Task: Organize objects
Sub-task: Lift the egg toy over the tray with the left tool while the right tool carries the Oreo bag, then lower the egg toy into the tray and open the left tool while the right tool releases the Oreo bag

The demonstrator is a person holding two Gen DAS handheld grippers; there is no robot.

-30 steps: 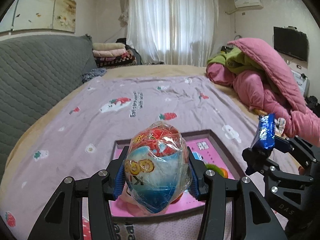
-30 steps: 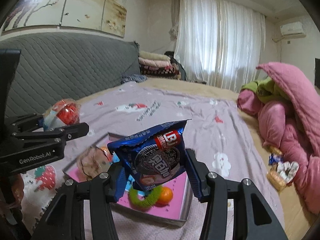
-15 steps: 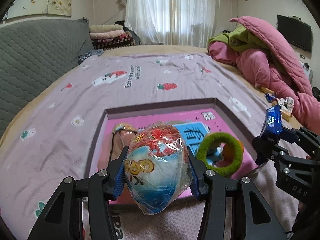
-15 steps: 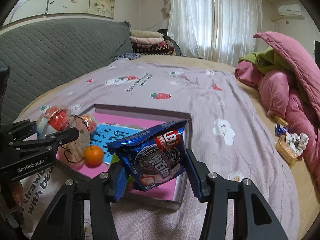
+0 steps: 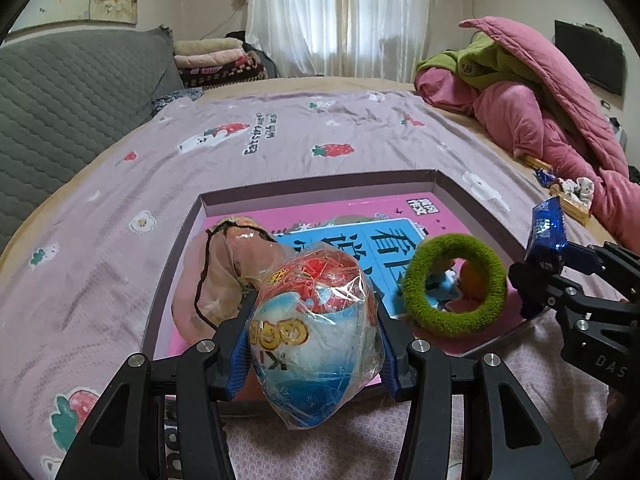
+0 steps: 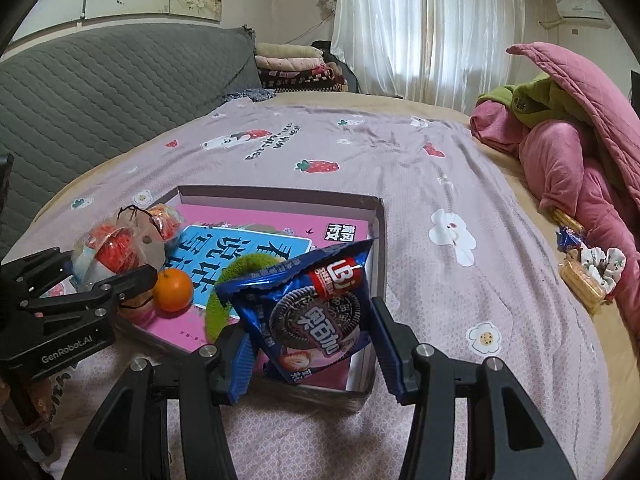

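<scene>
We hold a wrapped egg clamped in our left gripper and a cookie packet pinched in our right gripper, both just above the tray's near edge, the egg nearer its left side.

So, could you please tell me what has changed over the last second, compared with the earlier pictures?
Both grippers came down toward the shallow box, which now fills more of each view. The left gripper kept its jaws clamped on the wrapped toy egg, the right gripper on the blue cookie packet. Nothing was released. The green ring, orange and book stayed inside.
</scene>
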